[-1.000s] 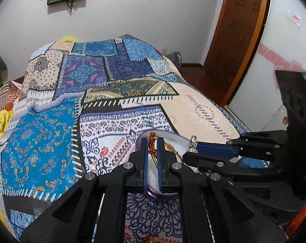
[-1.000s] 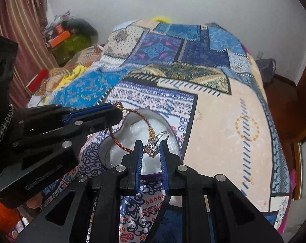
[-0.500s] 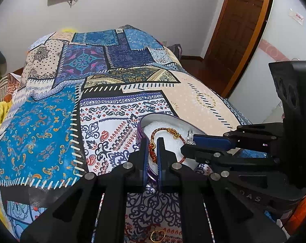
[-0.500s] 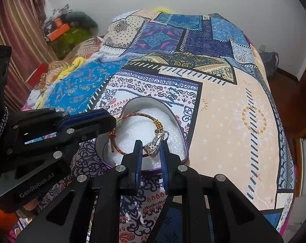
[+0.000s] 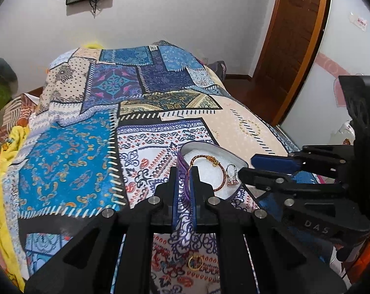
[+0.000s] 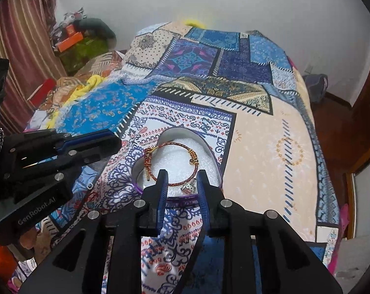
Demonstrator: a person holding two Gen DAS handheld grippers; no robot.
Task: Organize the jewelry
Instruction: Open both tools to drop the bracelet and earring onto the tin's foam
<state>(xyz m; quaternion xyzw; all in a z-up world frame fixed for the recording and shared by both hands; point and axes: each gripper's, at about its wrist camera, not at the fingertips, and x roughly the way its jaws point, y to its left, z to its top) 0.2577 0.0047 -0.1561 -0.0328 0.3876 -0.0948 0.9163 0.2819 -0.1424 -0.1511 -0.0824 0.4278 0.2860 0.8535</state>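
Observation:
A heart-shaped purple box (image 6: 140,171) with white foam lining sits on the patchwork bedspread (image 6: 258,142). A red braided bracelet (image 6: 171,147) with gold beads lies in it, and a silver ring (image 6: 188,187) with a stone lies on the foam. In the left wrist view the box rim (image 5: 182,161), the bracelet (image 5: 205,157) and the ring (image 5: 231,177) show too. My right gripper (image 6: 182,178) is open just in front of the ring, empty. My left gripper (image 5: 184,171) stands at the box's near rim, jaws narrowly apart, holding nothing.
A small gold ring (image 5: 195,262) lies on the bedspread below my left gripper. Clutter and a yellow cloth (image 6: 91,83) lie at the bed's left side. A wooden door (image 5: 295,36) stands at the right.
Both grippers let go: the bracelet dropped from the left into the box, the ring from the right onto the foam. The right jaws opened wide and both grippers drew back.

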